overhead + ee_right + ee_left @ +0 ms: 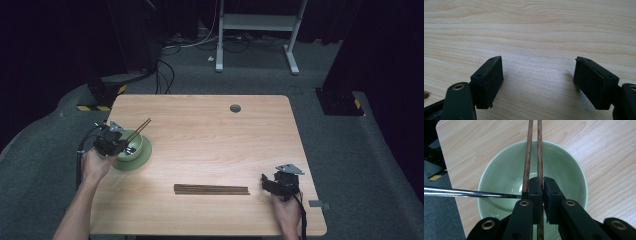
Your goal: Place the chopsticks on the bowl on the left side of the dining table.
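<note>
While the person's left hand (95,165) hovers at the near-left of the tabletop (210,135), the left claw (119,145) is clamped on a pair of brown chopsticks (139,129), and it holds them over the pale green bowl (134,150) that sits on a green saucer (142,161). From the left gripper view the reason for the pose can be judged: the pads pinch one chopstick (540,152) squarely between them, while the second stick (527,157) lies just beside the left pad, so the pair stays together and roughly parallel above the bowl's (499,175) hollow, likely so the sticks can be laid across or into it. A metal utensil handle (461,193) rests in the bowl, crossing toward the sticks from the side. The held chopsticks run with their long axis away from the claw; in the high view they slant up and to the right, their far ends reaching past the bowl's rim toward the middle-back of the tabletop, tilted rather than flat.

Further right, a second pair of chopsticks (211,189) lies flat on the wood, its long axis running left to right, well apart from the bowl. At the near-right the right claw (267,184) rests with its jaws spread wide and nothing between them, bare wood (536,37) showing in the gap; it sits just beside the right end of the lying pair, seemingly placed to take them next
</note>
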The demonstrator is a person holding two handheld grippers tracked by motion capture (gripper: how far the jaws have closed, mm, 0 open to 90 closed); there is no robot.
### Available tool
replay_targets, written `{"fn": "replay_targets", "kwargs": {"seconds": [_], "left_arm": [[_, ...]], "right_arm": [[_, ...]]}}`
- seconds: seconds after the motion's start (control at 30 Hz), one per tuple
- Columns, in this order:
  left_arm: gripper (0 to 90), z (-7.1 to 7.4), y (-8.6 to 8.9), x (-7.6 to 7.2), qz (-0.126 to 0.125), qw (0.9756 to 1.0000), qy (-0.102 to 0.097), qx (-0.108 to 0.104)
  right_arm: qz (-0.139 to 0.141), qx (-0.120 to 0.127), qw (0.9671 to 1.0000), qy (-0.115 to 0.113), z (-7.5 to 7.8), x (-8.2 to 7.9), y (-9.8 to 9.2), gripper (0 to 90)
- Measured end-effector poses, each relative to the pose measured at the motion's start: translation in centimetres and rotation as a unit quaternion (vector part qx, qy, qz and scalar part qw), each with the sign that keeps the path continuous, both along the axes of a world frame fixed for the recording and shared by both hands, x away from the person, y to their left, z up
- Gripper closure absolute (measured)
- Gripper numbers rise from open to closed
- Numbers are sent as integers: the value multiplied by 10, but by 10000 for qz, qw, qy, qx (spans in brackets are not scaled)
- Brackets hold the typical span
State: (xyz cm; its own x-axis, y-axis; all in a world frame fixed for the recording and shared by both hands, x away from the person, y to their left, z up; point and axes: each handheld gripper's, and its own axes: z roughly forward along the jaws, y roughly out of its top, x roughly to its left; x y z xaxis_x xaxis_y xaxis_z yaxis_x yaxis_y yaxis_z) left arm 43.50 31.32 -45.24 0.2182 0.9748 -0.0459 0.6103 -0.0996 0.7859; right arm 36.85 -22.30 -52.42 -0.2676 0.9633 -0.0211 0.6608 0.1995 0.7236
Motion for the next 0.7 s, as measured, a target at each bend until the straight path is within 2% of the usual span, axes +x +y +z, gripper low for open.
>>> {"fn": "replay_targets", "kwargs": {"seconds": [0.5, 0.67, 0.7], "left_arm": [[837, 0, 1, 1, 10, 10000, -20, -34], [774, 1, 2, 1, 51, 10000, -55, 1], [765, 0, 1, 0, 89, 9999, -121, -53]], "right_arm": [[-4, 3, 10000, 1, 0, 0, 0, 232], [0, -1, 10000, -1, 0, 0, 0, 232], [-8, 6, 10000, 4, 0, 0, 0, 232]]}}
